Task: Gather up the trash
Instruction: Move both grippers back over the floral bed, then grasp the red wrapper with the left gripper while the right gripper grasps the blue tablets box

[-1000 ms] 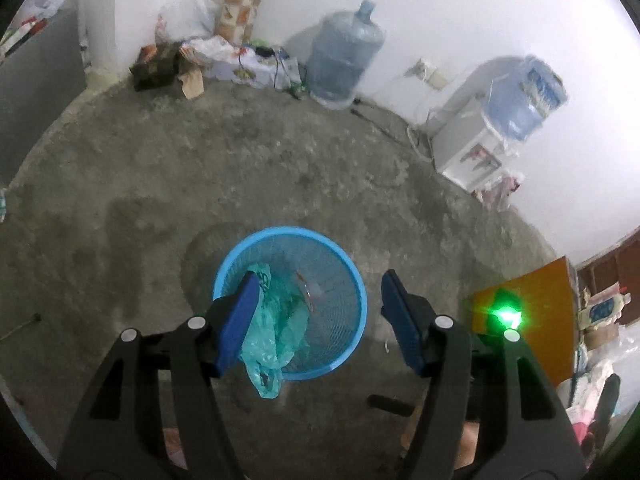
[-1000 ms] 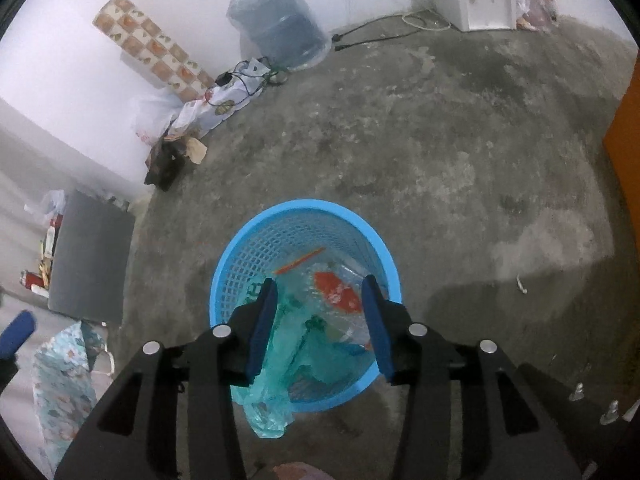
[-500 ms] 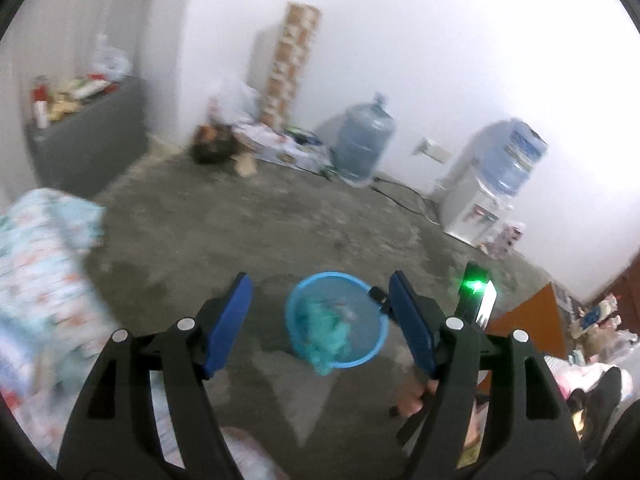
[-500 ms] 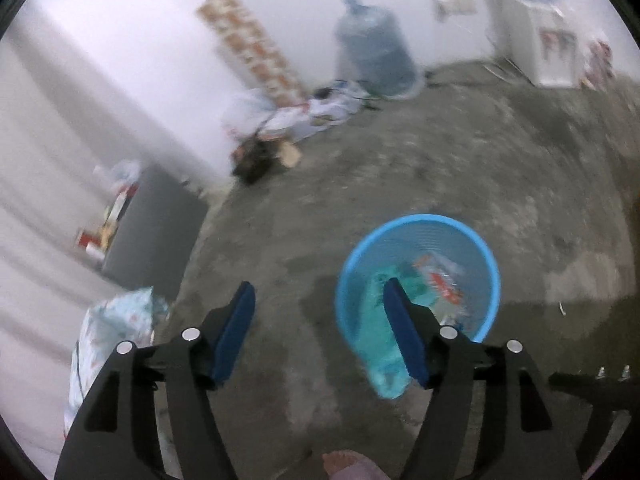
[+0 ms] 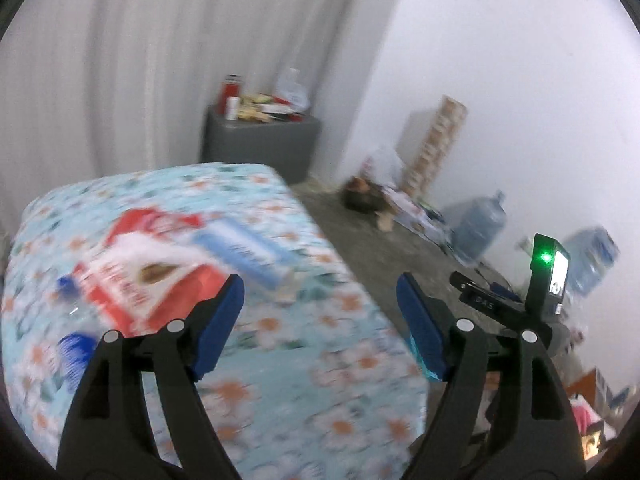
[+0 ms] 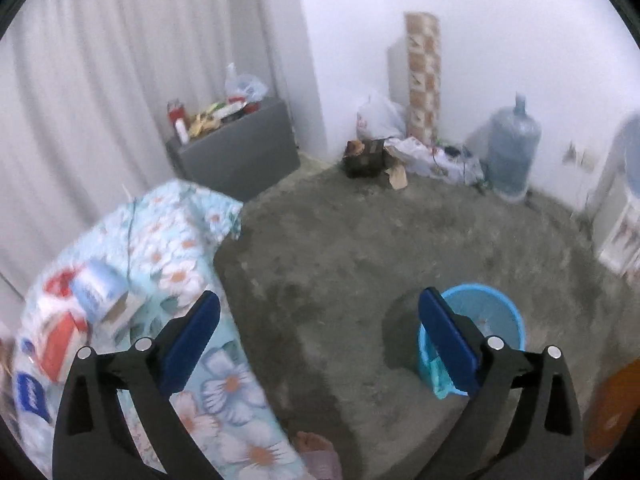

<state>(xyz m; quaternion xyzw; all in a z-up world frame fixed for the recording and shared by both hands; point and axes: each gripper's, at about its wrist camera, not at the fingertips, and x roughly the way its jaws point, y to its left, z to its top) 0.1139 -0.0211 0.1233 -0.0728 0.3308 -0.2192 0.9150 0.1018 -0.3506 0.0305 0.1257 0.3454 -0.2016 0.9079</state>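
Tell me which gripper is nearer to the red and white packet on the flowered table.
Left. The left gripper hangs open just over the red and white packet; the right gripper, also open, hangs over the floor beside the table, packet off to its side.

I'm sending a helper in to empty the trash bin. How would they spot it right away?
Start from the table with the floral cloth and look across the bare concrete floor toward the side with the water jugs. The bin stands alone there: a round, bright blue mesh basket with a teal plastic bag hanging over its rim. Nothing else on the floor is that blue.
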